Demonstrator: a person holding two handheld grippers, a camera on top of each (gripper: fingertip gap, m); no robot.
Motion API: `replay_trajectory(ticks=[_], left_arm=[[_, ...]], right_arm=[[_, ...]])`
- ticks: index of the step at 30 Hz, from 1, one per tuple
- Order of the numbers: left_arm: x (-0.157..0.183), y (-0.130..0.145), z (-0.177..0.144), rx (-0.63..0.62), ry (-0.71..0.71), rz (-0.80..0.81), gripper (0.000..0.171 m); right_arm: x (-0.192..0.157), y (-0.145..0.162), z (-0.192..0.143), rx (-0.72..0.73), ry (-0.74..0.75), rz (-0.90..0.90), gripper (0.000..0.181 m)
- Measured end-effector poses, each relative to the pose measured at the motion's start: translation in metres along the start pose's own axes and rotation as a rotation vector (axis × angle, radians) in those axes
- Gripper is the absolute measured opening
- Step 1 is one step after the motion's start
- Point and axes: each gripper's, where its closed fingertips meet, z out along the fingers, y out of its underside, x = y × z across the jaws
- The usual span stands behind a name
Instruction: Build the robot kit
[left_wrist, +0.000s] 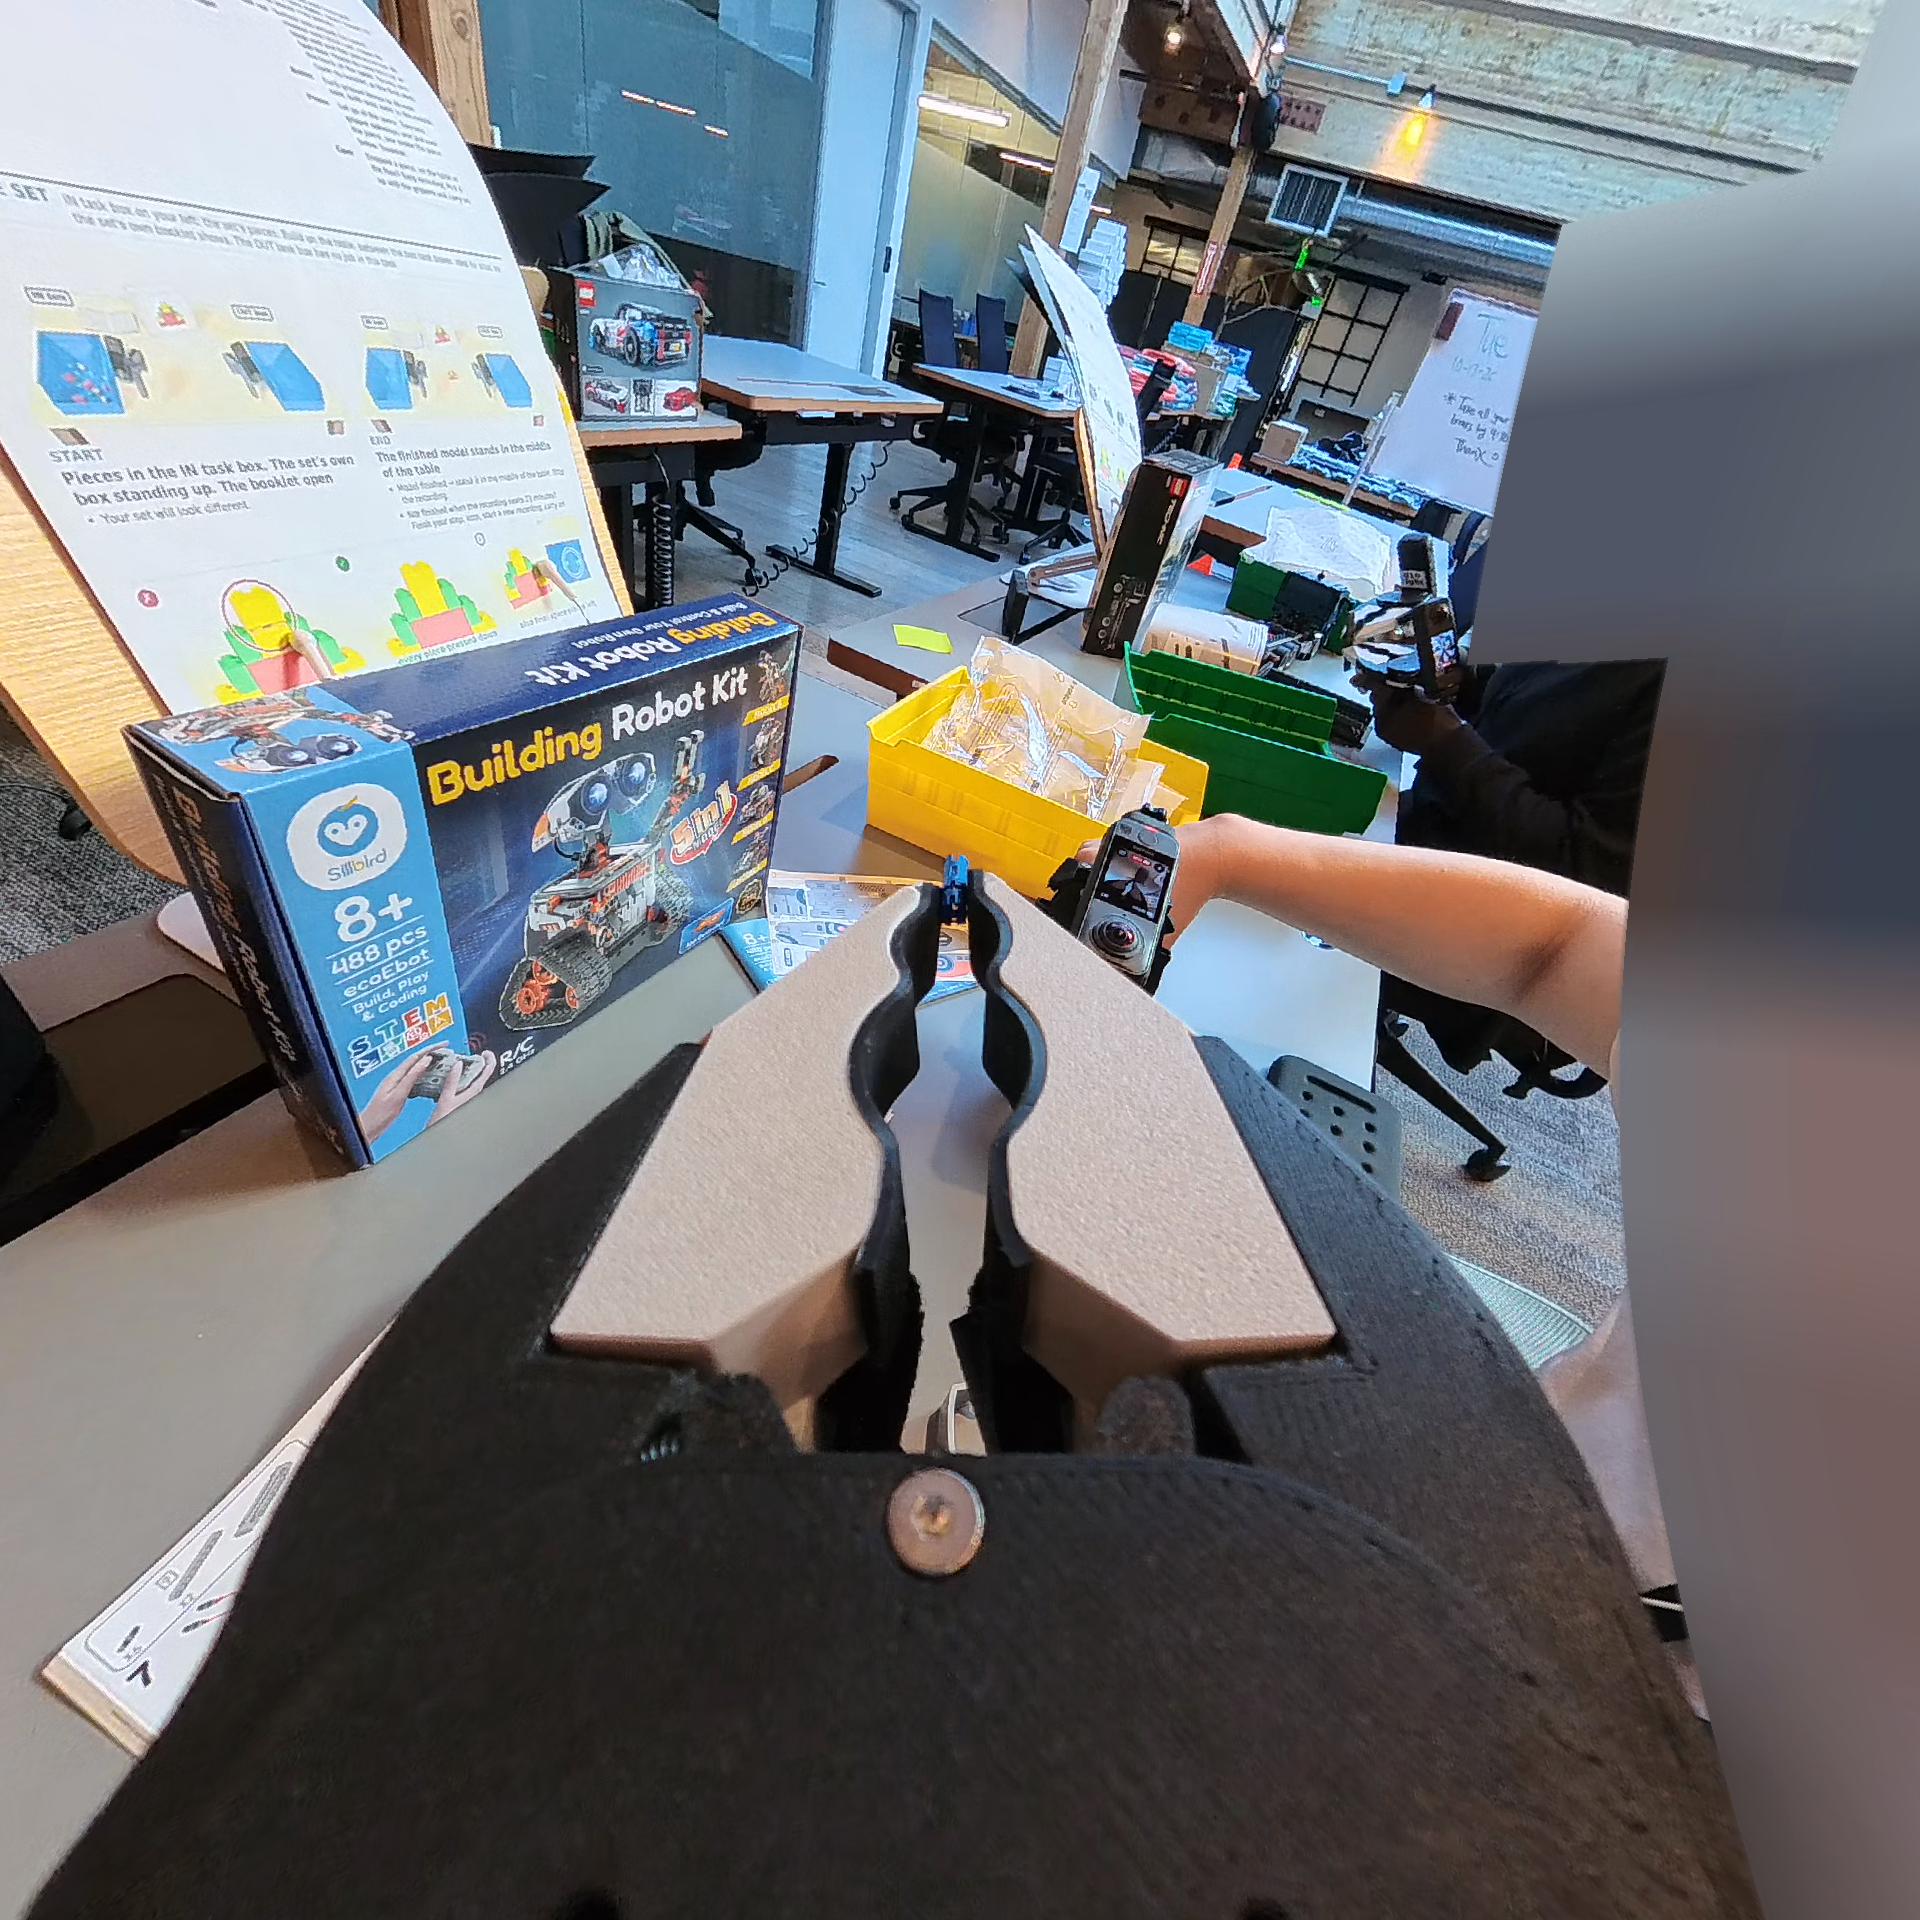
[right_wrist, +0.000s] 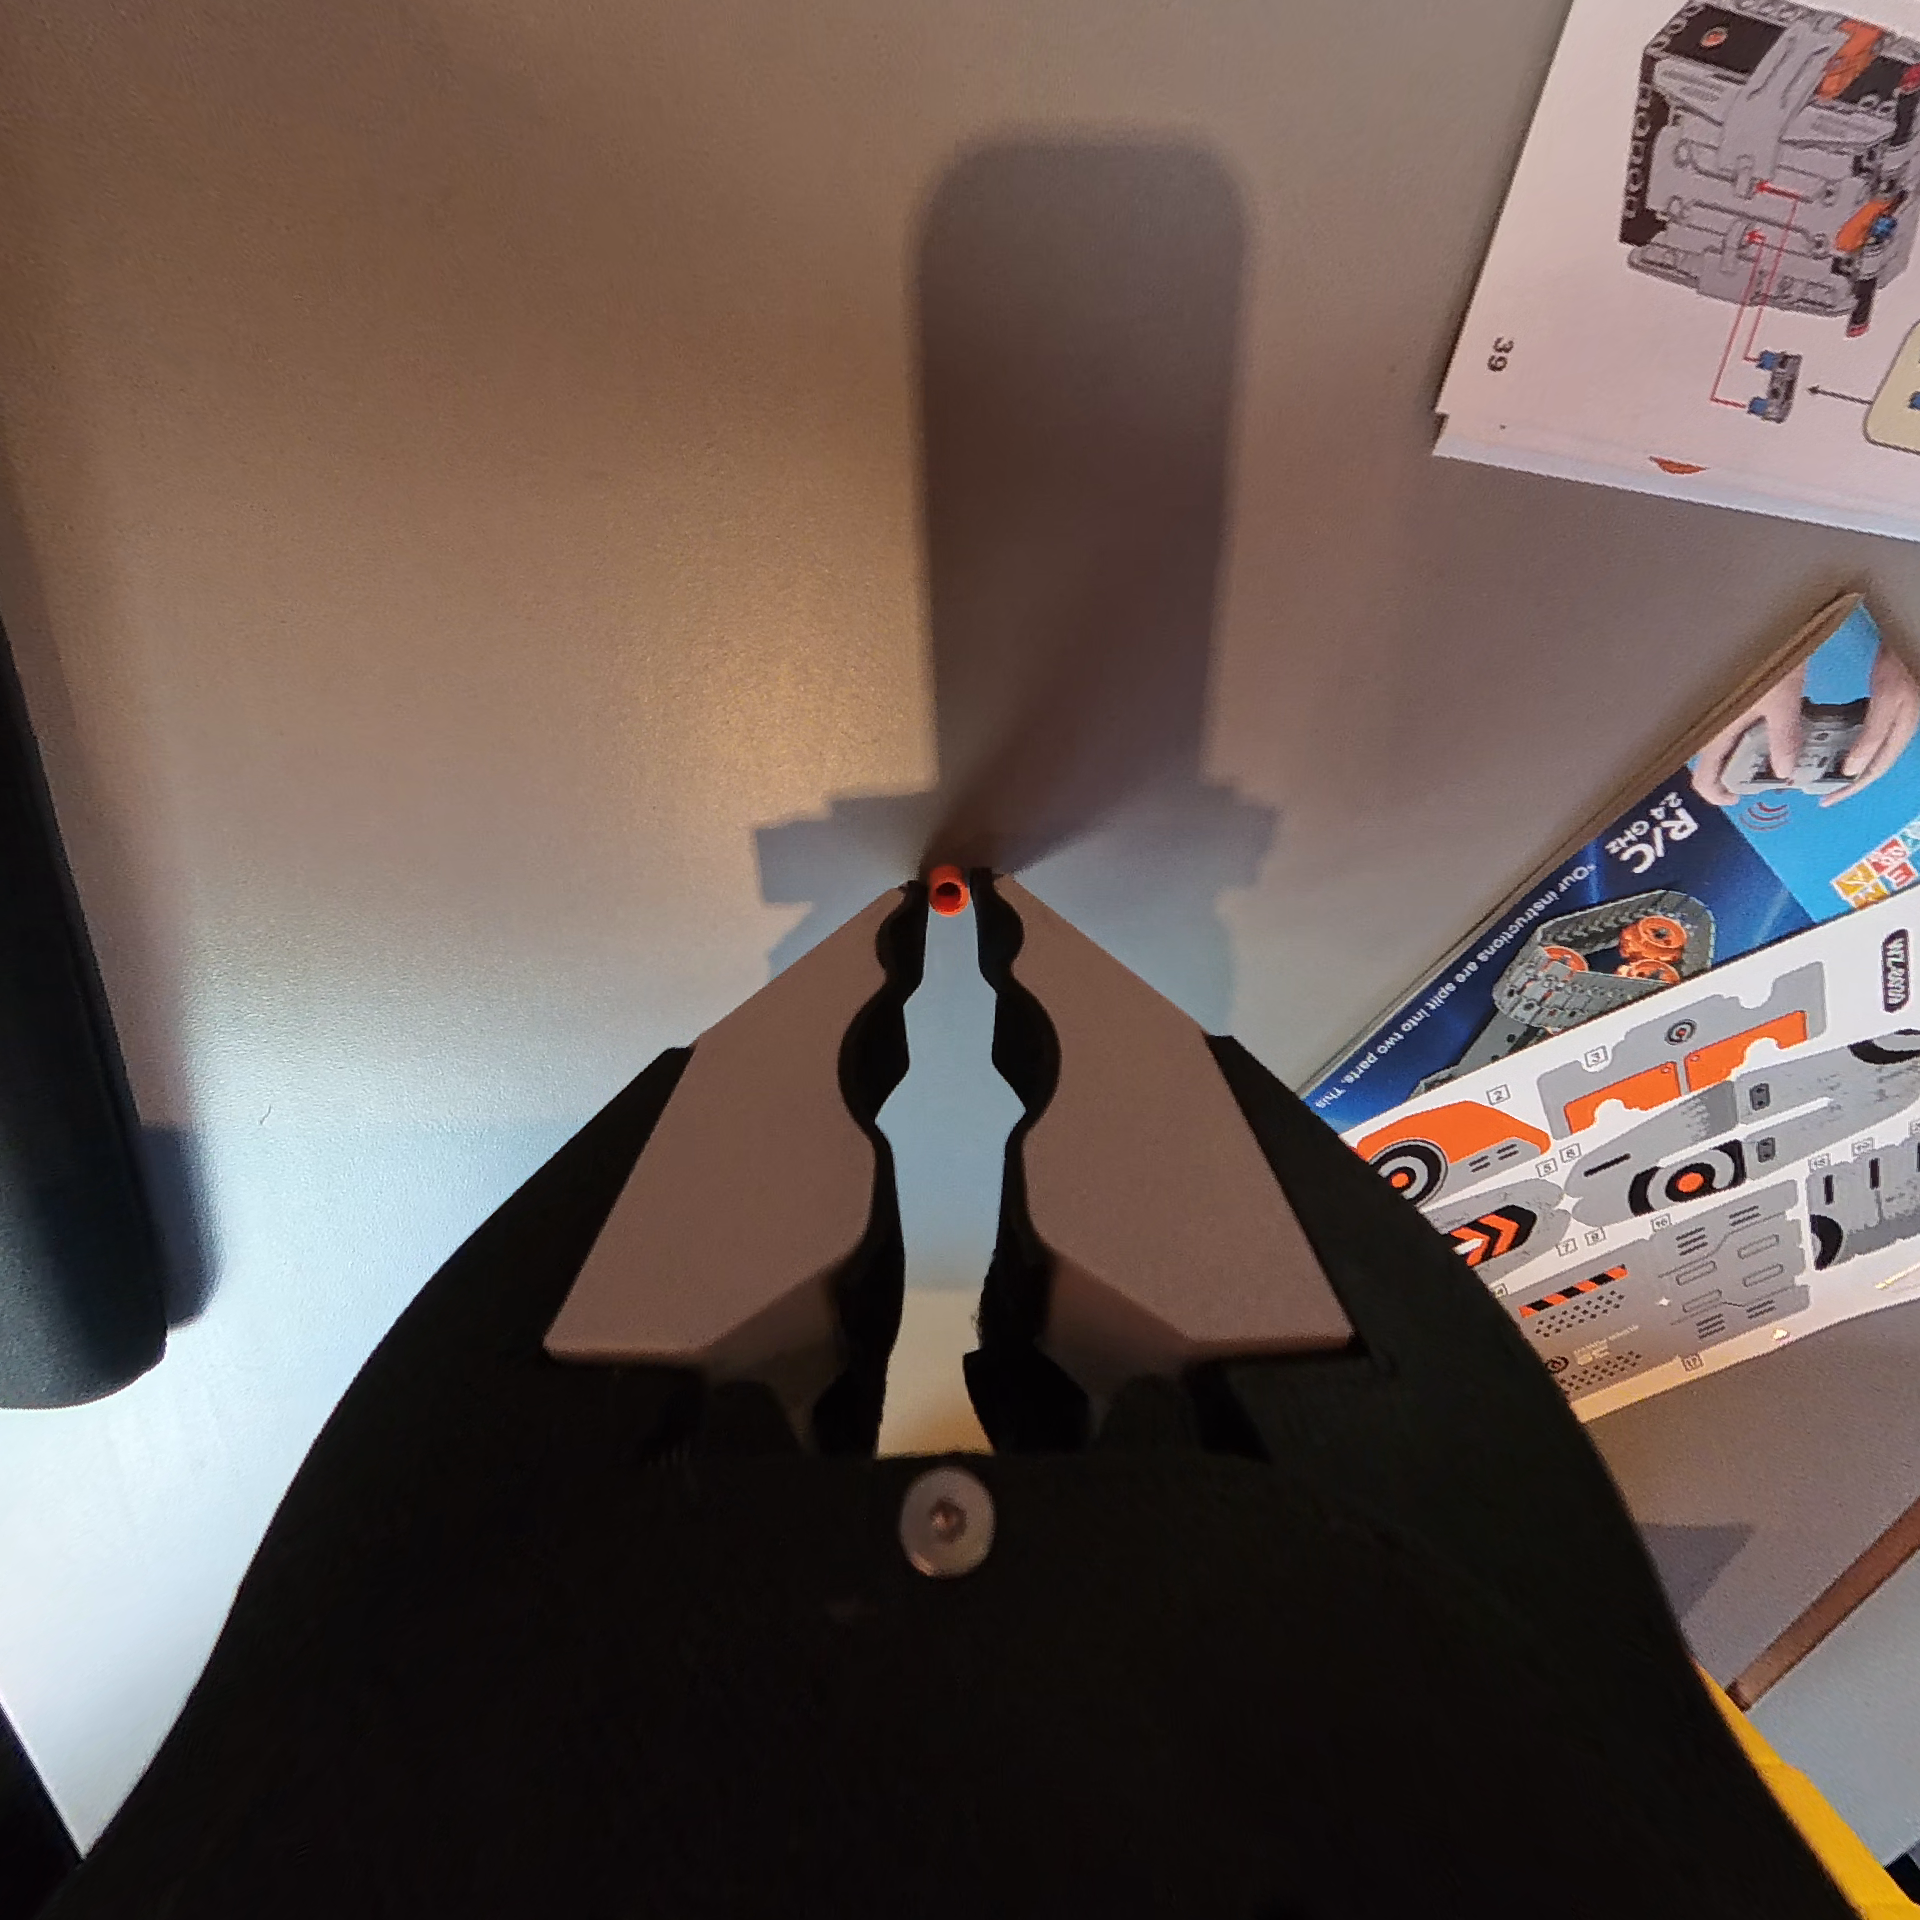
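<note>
My left gripper (left_wrist: 953, 896) is shut on a small blue piece (left_wrist: 954, 881) pinched at its fingertips, held above the grey table. A blue robot kit box (left_wrist: 468, 873) stands on the table to its left. My right gripper (right_wrist: 948, 891) is shut on a small orange peg (right_wrist: 945, 889) at its fingertips, held over the bare grey table top (right_wrist: 520, 520). The right gripper's camera body (left_wrist: 1127, 894) and the person's forearm (left_wrist: 1403, 914) show in the left wrist view, just right of the left fingertips.
A yellow bin (left_wrist: 997, 800) with clear plastic bags and a green bin (left_wrist: 1268, 748) sit behind. An open instruction booklet (right_wrist: 1714, 239), a sticker sheet (right_wrist: 1662, 1174), an instruction board (left_wrist: 260, 364) and another booklet (left_wrist: 187, 1590) are nearby. A black object (right_wrist: 62, 1091) lies at left. Spacing between my two grippers at the tips: around 45 centimeters.
</note>
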Motion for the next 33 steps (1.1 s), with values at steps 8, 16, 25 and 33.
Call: replay_trajectory(ticks=[8,16,25,33], left_arm=[[0.0001,0.0004,0.0,-0.002,0.001,-0.002,0.003],[0.0003,0.0008,0.0003,-0.004,0.002,-0.003,0.003],[0.0005,0.0017,0.0007,-0.01,0.004,-0.005,0.003],[0.0012,0.0022,0.001,-0.012,0.005,-0.005,0.003]], right_arm=[[-0.0009,0.0003,0.0007,-0.004,-0.002,0.001,0.01],[0.0002,-0.0003,0.001,0.001,0.006,0.0,0.009],[0.0007,0.0005,0.001,0.004,0.005,0.009,0.01],[0.0016,-0.0005,0.0009,0.015,0.008,0.016,0.01]])
